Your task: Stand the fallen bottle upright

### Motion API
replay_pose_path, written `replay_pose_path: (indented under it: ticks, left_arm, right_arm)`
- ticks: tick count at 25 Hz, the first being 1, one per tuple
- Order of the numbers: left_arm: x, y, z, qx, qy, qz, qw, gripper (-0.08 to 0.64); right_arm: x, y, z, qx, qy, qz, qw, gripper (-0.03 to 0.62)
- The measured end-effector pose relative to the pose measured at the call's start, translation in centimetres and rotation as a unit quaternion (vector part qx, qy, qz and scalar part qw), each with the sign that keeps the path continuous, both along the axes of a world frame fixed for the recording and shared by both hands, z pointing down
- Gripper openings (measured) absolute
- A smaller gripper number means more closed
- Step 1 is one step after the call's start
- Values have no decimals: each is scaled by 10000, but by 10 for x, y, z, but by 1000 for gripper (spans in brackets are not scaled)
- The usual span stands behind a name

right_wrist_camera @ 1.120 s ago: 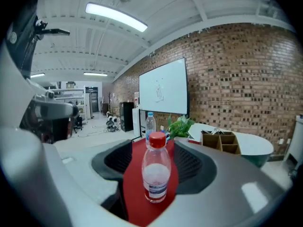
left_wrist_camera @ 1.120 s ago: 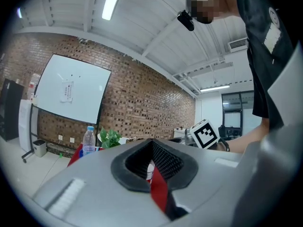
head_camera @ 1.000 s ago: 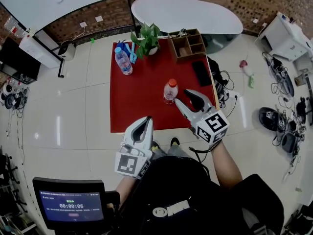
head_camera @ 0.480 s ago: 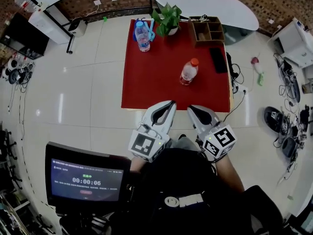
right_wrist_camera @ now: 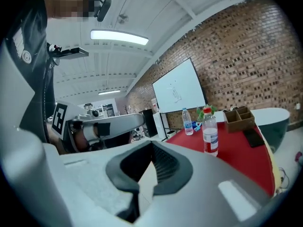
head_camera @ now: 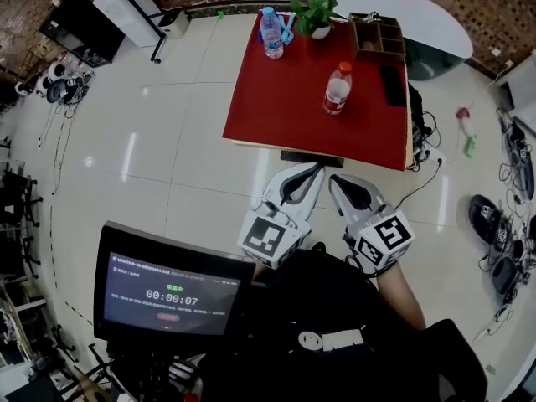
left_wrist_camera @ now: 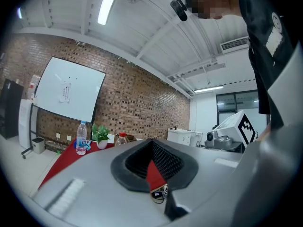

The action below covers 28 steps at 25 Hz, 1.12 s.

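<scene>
The bottle with the red cap (head_camera: pixel 337 90) stands straight up on the red table (head_camera: pixel 276 99). It is in the right half of the table, with bare red cloth all around it. A flat black thing (head_camera: pixel 392 85) lies near it by the table's right edge. At the far edge are a bottle with a blue cap (head_camera: pixel 270 33), a green plant (head_camera: pixel 315 11) and a wooden box (head_camera: pixel 377 36).

The left gripper (head_camera: pixel 311 172) and the right gripper (head_camera: pixel 338 183) are both off the table. They hang side by side over the white floor (head_camera: pixel 167 141), just in front of the table's near edge and close to the person's body. The jaws of each one are pressed together with nothing between them.

The floor to the left of the table is wide and open. On the right side, cables (head_camera: pixel 427 132) lie by the table. A dark screen (head_camera: pixel 172 296) sits low on the person's left.
</scene>
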<state>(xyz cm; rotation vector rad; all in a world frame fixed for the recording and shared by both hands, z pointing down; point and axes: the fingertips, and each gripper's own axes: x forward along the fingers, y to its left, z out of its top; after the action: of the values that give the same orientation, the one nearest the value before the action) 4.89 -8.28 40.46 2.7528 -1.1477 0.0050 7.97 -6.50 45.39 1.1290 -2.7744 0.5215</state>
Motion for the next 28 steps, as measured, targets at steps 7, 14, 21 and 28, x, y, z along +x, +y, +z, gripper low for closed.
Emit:
replay_pose_path:
  ticks: [7,14,21,28]
  left_arm:
    - [40,88,-5,50,-224,-205,9995,2]
    - [61,135,-21,267,-158,-12,9995,2]
    - [61,141,-20,116,-205,10,9997,2]
    - [29,144,-25,183,-85,-37,9998,2]
  right_arm:
    - [40,92,-1,-218,-588,-6,9980,3]
    - [49,128,-32,-8,-851,-22,9964,3]
    - [42,132,-32,-52,-966,18,9953,3]
    - [15,129,-42,59,-768,42,9970,3]
